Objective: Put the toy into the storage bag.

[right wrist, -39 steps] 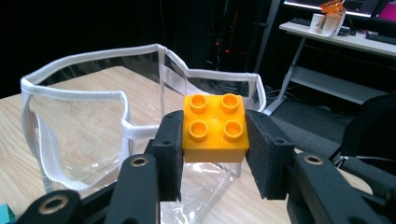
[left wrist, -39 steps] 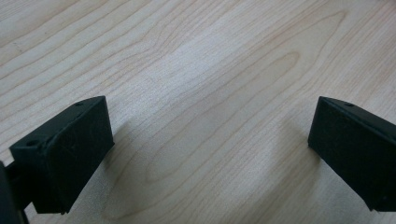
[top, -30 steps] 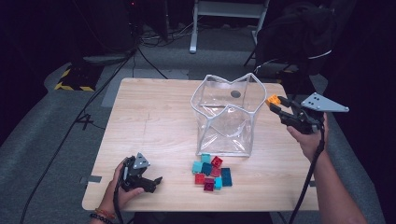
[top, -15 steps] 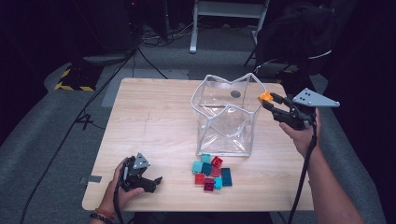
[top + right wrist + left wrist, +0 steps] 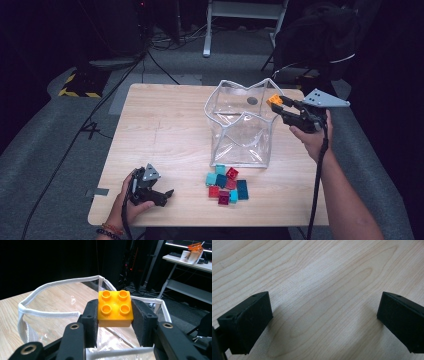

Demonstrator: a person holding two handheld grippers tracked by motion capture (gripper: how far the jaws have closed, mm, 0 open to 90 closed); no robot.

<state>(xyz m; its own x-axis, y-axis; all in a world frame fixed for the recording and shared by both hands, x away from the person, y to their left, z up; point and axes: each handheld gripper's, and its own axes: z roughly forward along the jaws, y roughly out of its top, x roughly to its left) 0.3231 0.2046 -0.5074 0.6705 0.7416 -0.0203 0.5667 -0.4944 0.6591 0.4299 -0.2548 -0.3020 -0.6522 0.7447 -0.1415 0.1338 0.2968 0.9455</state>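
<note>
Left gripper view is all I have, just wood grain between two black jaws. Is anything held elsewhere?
Observer: Yes, the right gripper is shut on an orange brick.
Operator: Where is it carrying that?
Observer: It sits at the white rim of a clear bag standing on the table.
Operator: Any other bricks?
Observer: A red and teal pile lies on the table in front of the bag.

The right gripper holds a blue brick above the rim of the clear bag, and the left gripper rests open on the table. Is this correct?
Not quite: the brick is orange, not blue, as the right gripper view shows. The rest holds: the right gripper holds it above the rim of the clear bag, and the left gripper rests open on the table.
</note>
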